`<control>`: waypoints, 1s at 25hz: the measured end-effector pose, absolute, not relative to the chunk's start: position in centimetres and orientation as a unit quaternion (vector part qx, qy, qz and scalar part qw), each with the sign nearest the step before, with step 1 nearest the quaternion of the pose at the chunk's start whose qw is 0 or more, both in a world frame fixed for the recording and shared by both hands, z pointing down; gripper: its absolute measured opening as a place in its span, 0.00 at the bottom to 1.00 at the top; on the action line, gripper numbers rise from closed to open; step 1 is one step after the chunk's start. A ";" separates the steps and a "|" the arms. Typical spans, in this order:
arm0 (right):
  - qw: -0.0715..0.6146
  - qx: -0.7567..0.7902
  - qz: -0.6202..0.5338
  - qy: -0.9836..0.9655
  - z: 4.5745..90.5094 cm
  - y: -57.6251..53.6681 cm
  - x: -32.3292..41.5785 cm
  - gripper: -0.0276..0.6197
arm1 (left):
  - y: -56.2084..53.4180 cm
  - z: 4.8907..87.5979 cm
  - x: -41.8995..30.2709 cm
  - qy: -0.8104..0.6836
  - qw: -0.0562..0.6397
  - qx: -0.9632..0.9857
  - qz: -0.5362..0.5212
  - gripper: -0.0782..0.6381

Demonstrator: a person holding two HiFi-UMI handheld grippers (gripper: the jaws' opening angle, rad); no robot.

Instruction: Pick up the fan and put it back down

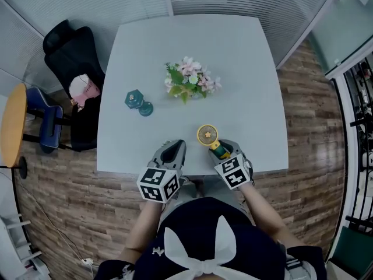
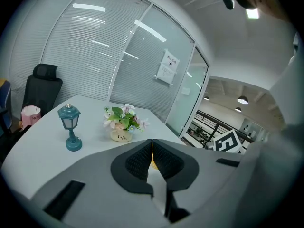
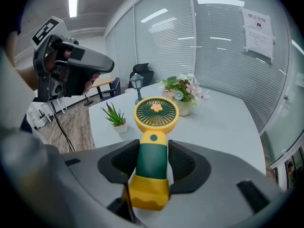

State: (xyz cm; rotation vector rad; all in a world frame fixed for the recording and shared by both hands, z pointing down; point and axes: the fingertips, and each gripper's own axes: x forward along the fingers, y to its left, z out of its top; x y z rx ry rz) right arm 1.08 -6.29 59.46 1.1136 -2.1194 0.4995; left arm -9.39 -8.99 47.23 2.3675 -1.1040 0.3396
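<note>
The fan (image 3: 154,112) has a round yellow head with a flower centre, a green handle and a yellow base. My right gripper (image 3: 153,152) is shut on the green handle, pads against both sides, with the head pointing away over the table. From the head view the fan (image 1: 207,135) sits at the table's near edge in my right gripper (image 1: 220,149). My left gripper (image 1: 173,150) hovers just left of it, shut and holding nothing. In the left gripper view its pads (image 2: 140,159) meet along a thin line.
On the grey table (image 1: 233,57) stand a teal lantern (image 1: 137,101) and a pot of flowers (image 1: 189,77) further back. A small potted plant (image 3: 115,118) stands near the table's left edge. A black chair (image 1: 73,57) and a round wooden table (image 1: 13,124) are at left.
</note>
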 end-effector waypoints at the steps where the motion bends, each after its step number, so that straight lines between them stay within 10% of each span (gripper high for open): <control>1: 0.344 0.426 0.193 -0.814 59.7 -6.2 1.1 0.35 | -9.0 47.3 -9.4 -0.407 0.251 0.869 0.125 0.14; 25: 0.396 0.375 0.211 -0.811 64.8 -6.4 1.0 0.34 | -8.9 48.1 -11.4 -0.453 0.268 0.842 0.120 0.14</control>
